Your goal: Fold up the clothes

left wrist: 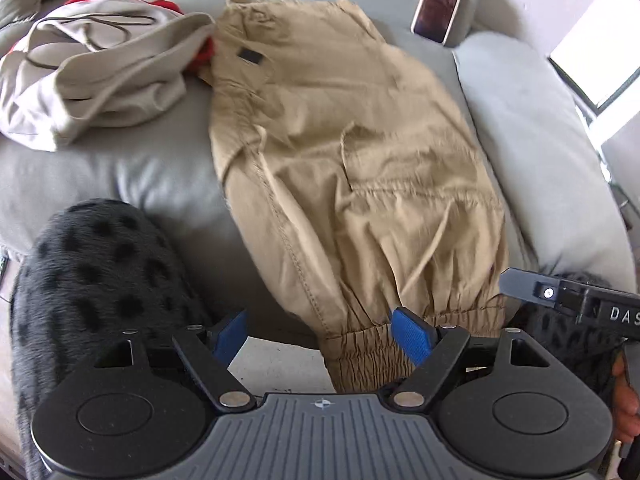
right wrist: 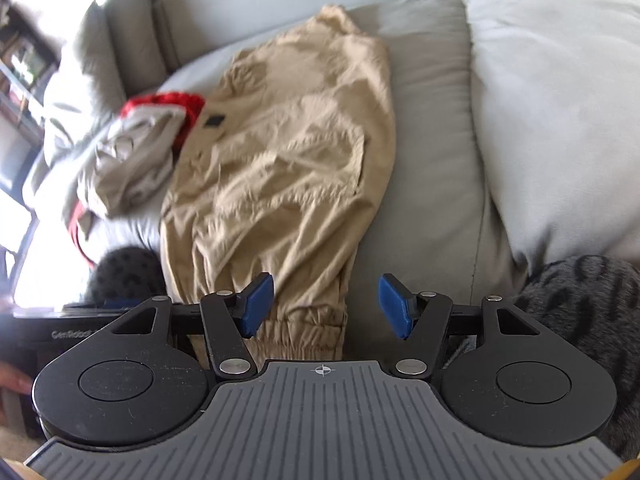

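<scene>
Tan pants (left wrist: 340, 160) lie on the sofa (left wrist: 120, 176), cuffs nearest both grippers. Left gripper (left wrist: 320, 336) and right gripper (right wrist: 326, 306) gape apart over the cuffs, gripping nothing.

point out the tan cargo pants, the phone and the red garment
tan cargo pants (left wrist: 340, 152), left wrist view, on the middle of the leg fabric
phone with pale case (left wrist: 436, 10), left wrist view, on its dark screen
red garment (right wrist: 168, 102), right wrist view, on its exposed top edge

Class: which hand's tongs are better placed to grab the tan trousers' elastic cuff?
Probably left: the left tongs, open, have the cuff of the trousers between their pads; the right tongs hang open just beside it.
</scene>
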`<state>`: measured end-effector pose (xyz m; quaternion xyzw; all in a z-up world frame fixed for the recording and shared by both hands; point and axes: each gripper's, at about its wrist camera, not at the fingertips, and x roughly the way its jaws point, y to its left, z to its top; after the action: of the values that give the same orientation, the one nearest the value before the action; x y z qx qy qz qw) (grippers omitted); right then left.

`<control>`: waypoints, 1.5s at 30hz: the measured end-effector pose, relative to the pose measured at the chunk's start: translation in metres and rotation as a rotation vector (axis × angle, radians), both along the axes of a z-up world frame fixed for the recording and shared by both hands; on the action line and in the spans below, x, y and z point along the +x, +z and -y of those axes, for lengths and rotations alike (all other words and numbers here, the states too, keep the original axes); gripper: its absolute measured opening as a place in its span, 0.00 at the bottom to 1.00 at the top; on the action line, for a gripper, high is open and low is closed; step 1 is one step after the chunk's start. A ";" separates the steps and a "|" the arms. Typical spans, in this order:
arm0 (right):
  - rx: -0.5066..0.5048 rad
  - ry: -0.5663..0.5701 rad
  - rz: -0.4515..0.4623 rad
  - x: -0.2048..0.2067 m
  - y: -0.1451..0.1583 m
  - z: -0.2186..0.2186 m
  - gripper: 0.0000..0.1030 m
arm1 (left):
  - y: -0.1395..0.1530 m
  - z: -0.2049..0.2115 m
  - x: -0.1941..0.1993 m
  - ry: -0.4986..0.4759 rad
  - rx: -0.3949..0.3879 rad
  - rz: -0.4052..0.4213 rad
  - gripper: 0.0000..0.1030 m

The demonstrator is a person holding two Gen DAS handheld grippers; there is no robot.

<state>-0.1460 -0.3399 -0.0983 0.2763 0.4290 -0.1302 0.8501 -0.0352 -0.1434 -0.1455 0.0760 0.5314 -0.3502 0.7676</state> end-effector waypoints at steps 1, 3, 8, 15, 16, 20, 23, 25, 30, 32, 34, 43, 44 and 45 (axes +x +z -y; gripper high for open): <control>-0.004 0.016 -0.009 0.002 -0.004 -0.001 0.64 | -0.002 0.002 0.000 -0.006 0.002 0.003 0.76; -0.003 0.042 -0.026 0.006 -0.012 -0.003 0.64 | -0.004 0.005 0.000 -0.014 -0.008 0.005 0.76; -0.003 0.121 -0.027 0.012 -0.025 -0.005 0.66 | -0.010 0.009 0.008 -0.009 -0.033 0.004 0.76; 0.086 0.241 -0.039 0.011 -0.035 0.001 0.55 | -0.025 0.014 0.029 0.023 -0.045 -0.147 0.63; 0.090 0.237 -0.033 0.012 -0.038 0.001 0.58 | -0.026 0.015 0.031 0.026 -0.042 -0.162 0.63; 0.133 0.231 -0.022 0.020 -0.045 0.000 0.72 | -0.028 0.015 0.034 0.014 -0.040 -0.184 0.63; 0.148 0.219 -0.027 0.018 -0.044 0.001 0.35 | -0.022 0.012 0.031 -0.018 -0.053 -0.179 0.61; 0.206 0.188 -0.010 0.013 -0.042 0.008 0.26 | -0.010 0.006 0.028 -0.045 -0.059 -0.159 0.56; 0.370 0.093 0.086 0.002 -0.018 0.016 0.20 | 0.039 -0.021 0.022 -0.077 -0.157 -0.044 0.56; 0.462 0.048 0.144 0.001 -0.008 0.021 0.19 | 0.060 -0.034 0.025 -0.053 -0.196 0.029 0.56; 0.567 0.008 0.206 0.005 -0.003 0.026 0.19 | 0.077 -0.046 0.031 -0.011 -0.232 0.082 0.56; 0.862 -0.242 0.405 0.060 0.002 0.045 0.19 | 0.120 -0.066 0.064 0.140 -0.282 0.245 0.57; 0.862 -0.269 0.410 0.070 0.003 0.047 0.19 | 0.119 -0.067 0.066 0.144 -0.279 0.251 0.57; 0.866 -0.299 0.412 0.079 0.002 0.051 0.19 | 0.117 -0.069 0.066 0.147 -0.277 0.254 0.58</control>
<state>-0.0665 -0.3905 -0.0961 0.6822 0.2224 -0.0033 0.6966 0.0311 -0.0748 -0.0280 -0.0259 0.3810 -0.3507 0.8551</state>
